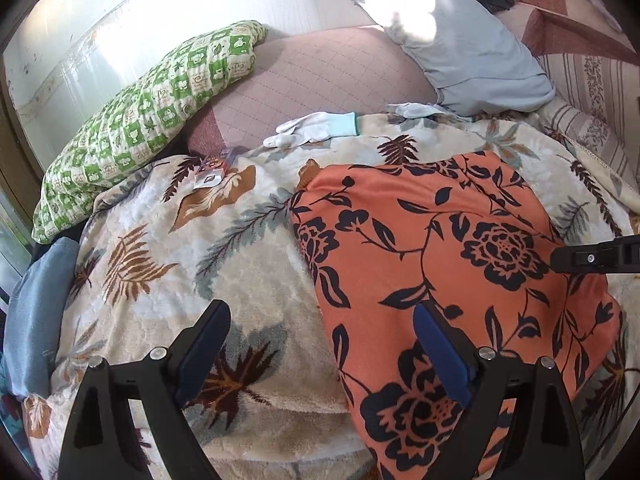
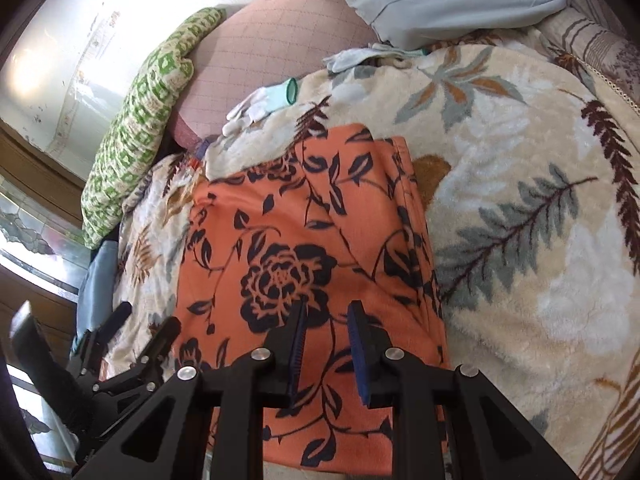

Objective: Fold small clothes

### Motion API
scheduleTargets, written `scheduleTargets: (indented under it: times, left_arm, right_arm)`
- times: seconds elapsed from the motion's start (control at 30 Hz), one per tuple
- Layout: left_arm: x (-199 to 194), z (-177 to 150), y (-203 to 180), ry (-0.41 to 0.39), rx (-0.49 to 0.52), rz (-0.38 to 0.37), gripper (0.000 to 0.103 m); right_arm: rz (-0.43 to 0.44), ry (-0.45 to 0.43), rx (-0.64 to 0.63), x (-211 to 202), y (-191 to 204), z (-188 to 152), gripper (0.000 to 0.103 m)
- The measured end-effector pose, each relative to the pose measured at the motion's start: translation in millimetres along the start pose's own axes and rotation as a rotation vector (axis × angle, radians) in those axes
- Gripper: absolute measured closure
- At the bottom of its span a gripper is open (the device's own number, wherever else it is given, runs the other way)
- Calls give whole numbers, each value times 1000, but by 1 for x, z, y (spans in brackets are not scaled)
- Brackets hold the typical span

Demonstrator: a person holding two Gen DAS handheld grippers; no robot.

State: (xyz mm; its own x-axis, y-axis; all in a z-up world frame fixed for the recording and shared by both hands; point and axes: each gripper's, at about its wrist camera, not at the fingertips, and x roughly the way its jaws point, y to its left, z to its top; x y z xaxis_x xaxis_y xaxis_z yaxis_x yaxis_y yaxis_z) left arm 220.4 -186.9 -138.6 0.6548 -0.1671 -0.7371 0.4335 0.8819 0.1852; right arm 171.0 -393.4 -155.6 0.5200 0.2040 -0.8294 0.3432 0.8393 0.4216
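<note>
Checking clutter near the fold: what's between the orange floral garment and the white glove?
Only the leaf-print blanket. A bare strip of it separates the orange floral garment from the white glove; both wrist views show this.

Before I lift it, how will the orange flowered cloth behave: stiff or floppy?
The orange flowered cloth probably goes floppy: it lies flat, following the blanket. It looks thin, so likely light. Its layered right edge may unfold if lifted by one layer.
</note>
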Motion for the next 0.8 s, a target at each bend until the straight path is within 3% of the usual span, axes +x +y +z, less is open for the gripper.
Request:
scheduleTargets:
  times: [0.2,0.4,0.5,0.57,0.67,0.8]
  left_arm:
    - [14,-10,0,51,7,2,9]
    - [15,-8,1,48,0,2,10]
    - [16,-7,0,47,7,1,9]
    - [18,-7,-1,48,11,1,9]
    - [18,-7,-3,45,22,-1,9]
    - [17,-8,-3,42,31,6,9]
  right_arm:
    - [-16,45,13,13,-4,0,79]
    - [44,-85,-9,0,5,37,79]
    - [87,-104,28,9,2,61,79]
    - [93,-77,55,24,-2,72,79]
    - [8,-28,42,56,-11,81,79]
    - [38,-21,81,63,-21,81,79]
